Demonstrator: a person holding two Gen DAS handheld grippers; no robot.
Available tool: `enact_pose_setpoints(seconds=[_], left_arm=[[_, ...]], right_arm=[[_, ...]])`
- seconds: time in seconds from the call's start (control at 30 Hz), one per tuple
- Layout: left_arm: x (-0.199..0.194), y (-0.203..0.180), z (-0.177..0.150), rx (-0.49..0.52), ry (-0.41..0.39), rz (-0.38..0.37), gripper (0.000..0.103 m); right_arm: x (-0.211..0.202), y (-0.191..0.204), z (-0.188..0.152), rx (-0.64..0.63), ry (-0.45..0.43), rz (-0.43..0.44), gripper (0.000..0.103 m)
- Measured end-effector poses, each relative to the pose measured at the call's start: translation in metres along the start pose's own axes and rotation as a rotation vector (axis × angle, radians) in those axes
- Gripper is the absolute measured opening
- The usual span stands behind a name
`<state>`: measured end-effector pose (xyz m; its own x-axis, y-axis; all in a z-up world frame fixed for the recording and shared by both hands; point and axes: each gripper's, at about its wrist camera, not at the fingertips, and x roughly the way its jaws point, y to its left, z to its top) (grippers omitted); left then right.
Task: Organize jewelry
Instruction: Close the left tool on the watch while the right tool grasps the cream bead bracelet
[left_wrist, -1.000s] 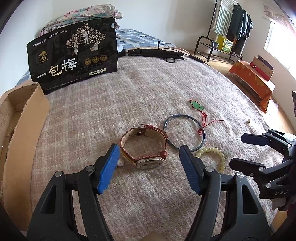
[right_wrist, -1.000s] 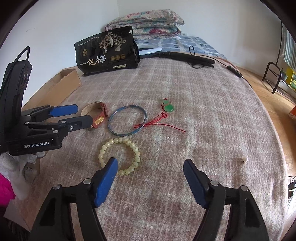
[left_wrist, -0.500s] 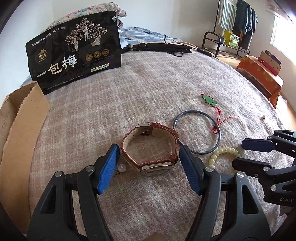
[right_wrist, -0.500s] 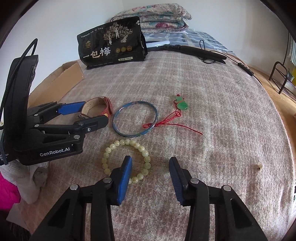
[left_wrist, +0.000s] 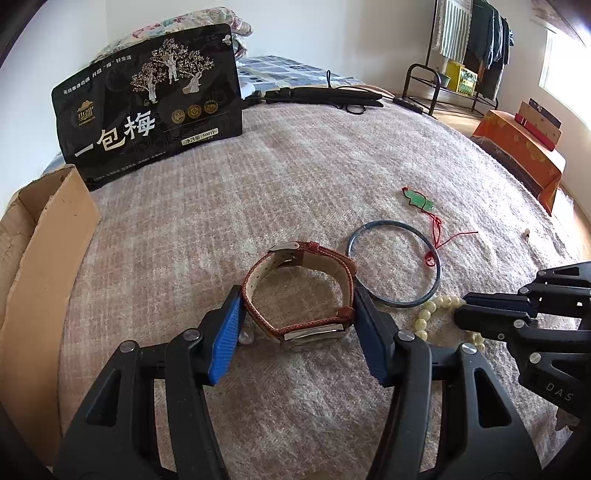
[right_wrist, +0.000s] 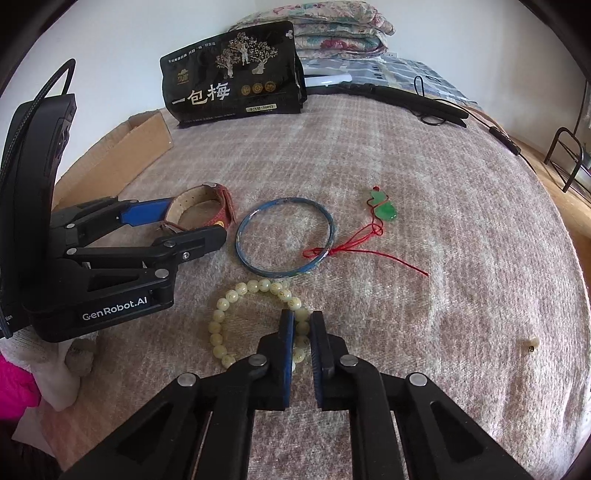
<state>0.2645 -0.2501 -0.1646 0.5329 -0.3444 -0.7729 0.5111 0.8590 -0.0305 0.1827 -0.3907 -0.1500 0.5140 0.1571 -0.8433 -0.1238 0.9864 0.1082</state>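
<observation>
A watch with a red-brown strap (left_wrist: 301, 295) lies on the blanket, and my left gripper (left_wrist: 297, 317) has closed its blue pads against both sides of the strap. The watch also shows in the right wrist view (right_wrist: 201, 210), between the left gripper's fingers. My right gripper (right_wrist: 301, 332) is shut on the near side of a pale bead bracelet (right_wrist: 255, 317), seen in the left wrist view (left_wrist: 439, 317) too. A blue bangle (right_wrist: 284, 236) and a green pendant on a red cord (right_wrist: 384, 210) lie beyond.
A black snack bag (left_wrist: 147, 103) stands at the back. A cardboard box (left_wrist: 37, 251) sits at the left edge of the bed. A black corded appliance (right_wrist: 410, 99) lies at the far right. A small loose bead (right_wrist: 532, 343) rests at the right.
Both grippers moved forward and closed. The left came round the watch and pinched its strap. The right narrowed from wide open to shut on the bead bracelet.
</observation>
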Motion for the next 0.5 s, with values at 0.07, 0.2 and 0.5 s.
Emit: enact_pose_setpoints(seconds=[0.07,0.2,0.5], left_arm=[[-0.004,0.000,0.000,0.004,-0.009,0.000,0.059],[-0.015,0.001,0.001,0.004,-0.029,-0.001,0.059],[-0.047,0.008,0.003,-0.001,-0.075,0.002,0.059]], right_arm=[[-0.003,-0.001,-0.001,0.008,-0.008,0.004,0.005],[-0.012,-0.003,-0.002,0.028,-0.030,0.008,0.005],[-0.043,0.000,0.002,0.030,-0.084,0.003,0.005]])
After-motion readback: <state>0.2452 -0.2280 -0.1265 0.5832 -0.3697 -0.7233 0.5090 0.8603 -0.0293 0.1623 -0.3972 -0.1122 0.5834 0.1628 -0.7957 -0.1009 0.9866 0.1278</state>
